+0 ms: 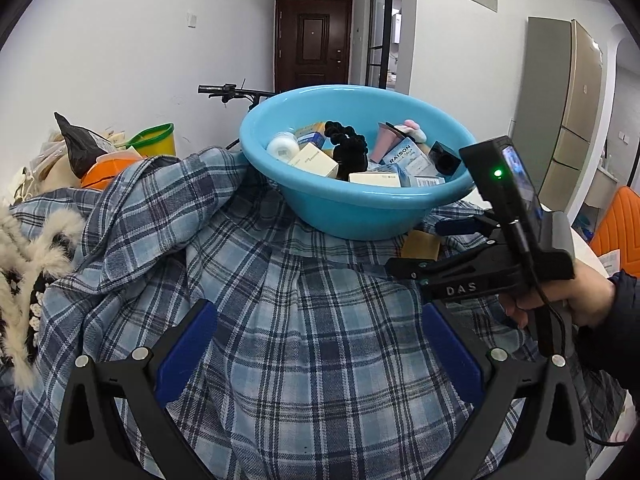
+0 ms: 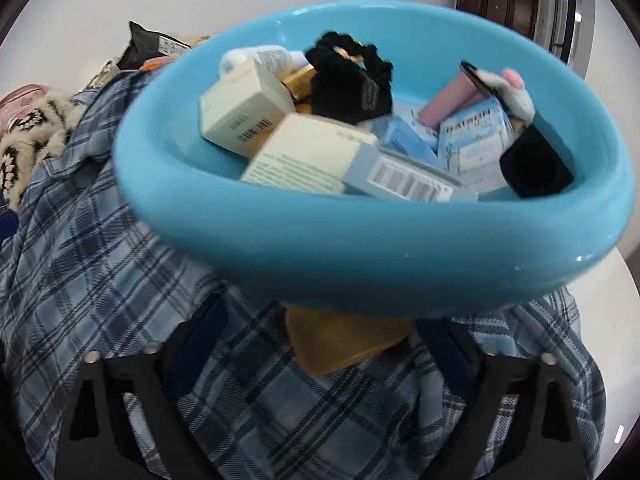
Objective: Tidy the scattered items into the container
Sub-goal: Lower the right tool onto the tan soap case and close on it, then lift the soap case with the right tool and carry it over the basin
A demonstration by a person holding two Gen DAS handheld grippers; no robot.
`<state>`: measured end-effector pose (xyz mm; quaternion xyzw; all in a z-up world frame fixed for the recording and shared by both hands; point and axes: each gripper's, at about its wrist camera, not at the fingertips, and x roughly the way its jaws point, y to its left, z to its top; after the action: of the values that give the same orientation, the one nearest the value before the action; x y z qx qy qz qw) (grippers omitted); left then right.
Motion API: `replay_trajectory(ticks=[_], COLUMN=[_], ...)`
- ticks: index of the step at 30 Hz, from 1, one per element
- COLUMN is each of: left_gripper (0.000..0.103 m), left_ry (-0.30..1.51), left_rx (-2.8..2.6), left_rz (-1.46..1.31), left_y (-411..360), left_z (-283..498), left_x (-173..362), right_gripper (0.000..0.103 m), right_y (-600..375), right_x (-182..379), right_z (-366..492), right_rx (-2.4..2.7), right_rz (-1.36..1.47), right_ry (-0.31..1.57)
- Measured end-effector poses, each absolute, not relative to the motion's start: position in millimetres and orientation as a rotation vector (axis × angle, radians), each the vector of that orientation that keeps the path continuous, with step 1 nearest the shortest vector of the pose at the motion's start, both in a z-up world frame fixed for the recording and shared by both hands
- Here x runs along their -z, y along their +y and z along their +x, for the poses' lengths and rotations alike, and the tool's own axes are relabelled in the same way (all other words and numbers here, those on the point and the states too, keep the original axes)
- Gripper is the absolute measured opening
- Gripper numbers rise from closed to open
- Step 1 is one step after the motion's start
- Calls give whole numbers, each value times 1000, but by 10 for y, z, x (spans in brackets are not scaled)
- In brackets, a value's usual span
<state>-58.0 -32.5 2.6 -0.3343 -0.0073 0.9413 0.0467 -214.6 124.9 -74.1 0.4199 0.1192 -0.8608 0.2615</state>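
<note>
A blue plastic basin point(image 1: 360, 204) stands on a blue plaid shirt point(image 1: 280, 340). It holds cream boxes point(image 1: 314, 159), a black scrunchie point(image 1: 347, 148), a white jar and blue packets. An amber soap-like block point(image 2: 344, 338) lies on the shirt at the basin's foot; it also shows in the left wrist view point(image 1: 420, 245). My right gripper point(image 2: 320, 344) is open, its jaws standing either side of the block, not closed on it. My left gripper point(image 1: 320, 344) is open and empty over the shirt, nearer than the basin.
A fluffy cream and black garment point(image 1: 24, 280) lies at the left. Behind it are a black bag point(image 1: 78, 148), an orange item point(image 1: 108, 168) and a yellow-green tub point(image 1: 156, 140). An orange chair point(image 1: 620, 224) stands at the right.
</note>
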Motion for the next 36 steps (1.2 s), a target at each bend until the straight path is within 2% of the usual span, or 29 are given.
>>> replay_trajectory(ticks=[3, 16, 24, 36], left_gripper=[103, 103, 103, 103], left_ry=[-19, 14, 12, -26], left_rx=[-2863, -2818, -2825, -2894], left_rz=[-1024, -1044, -1042, -976], left_y=[-313, -189, -176, -179], left_z=[-569, -574, -545, -526], left_x=[-17, 45, 53, -15], right_gripper=[63, 63, 63, 63], right_y=[1313, 1360, 1519, 1728], right_x=[819, 629, 530, 61], right_z=[-2189, -1427, -1272, -536], right_rx=[2279, 2206, 2336, 2794], right_rz=[1227, 1166, 1161, 877], right_ry=[259, 308, 192, 21])
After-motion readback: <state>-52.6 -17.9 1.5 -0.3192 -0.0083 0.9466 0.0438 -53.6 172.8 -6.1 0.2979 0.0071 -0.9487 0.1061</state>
